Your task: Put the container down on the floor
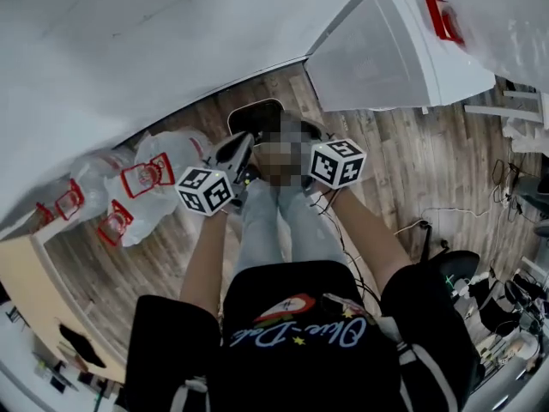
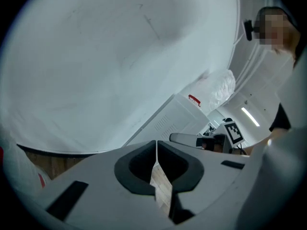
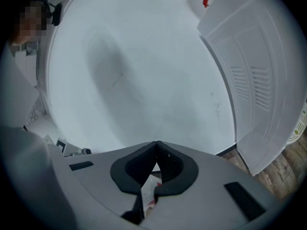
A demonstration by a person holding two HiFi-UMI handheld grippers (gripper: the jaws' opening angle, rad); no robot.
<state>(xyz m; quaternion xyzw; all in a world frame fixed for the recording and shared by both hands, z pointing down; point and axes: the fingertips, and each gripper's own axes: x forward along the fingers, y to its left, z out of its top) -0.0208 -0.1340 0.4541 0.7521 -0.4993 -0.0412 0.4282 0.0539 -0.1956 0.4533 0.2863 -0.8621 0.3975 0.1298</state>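
Observation:
Both grippers are held side by side in front of the person, pointing at a white wall (image 1: 129, 50). My left gripper (image 2: 157, 143) has its jaws shut tip to tip with nothing between them; its marker cube (image 1: 206, 190) shows in the head view. My right gripper (image 3: 157, 145) is shut and empty as well, with its marker cube (image 1: 337, 161) beside the other. A white vented cabinet (image 1: 386, 50) stands to the right with a red-handled thing (image 1: 441, 15) on top. I cannot tell which thing is the container; neither gripper holds anything.
White plastic bags with red print (image 1: 141, 183) lie on the wooden floor (image 1: 412, 161) at the left by the wall. A dark flat object (image 1: 255, 112) lies at the wall's foot. Cables (image 1: 420, 221) and a chair base (image 1: 455, 269) are at the right, and a pale desk (image 1: 34, 290) is at the left.

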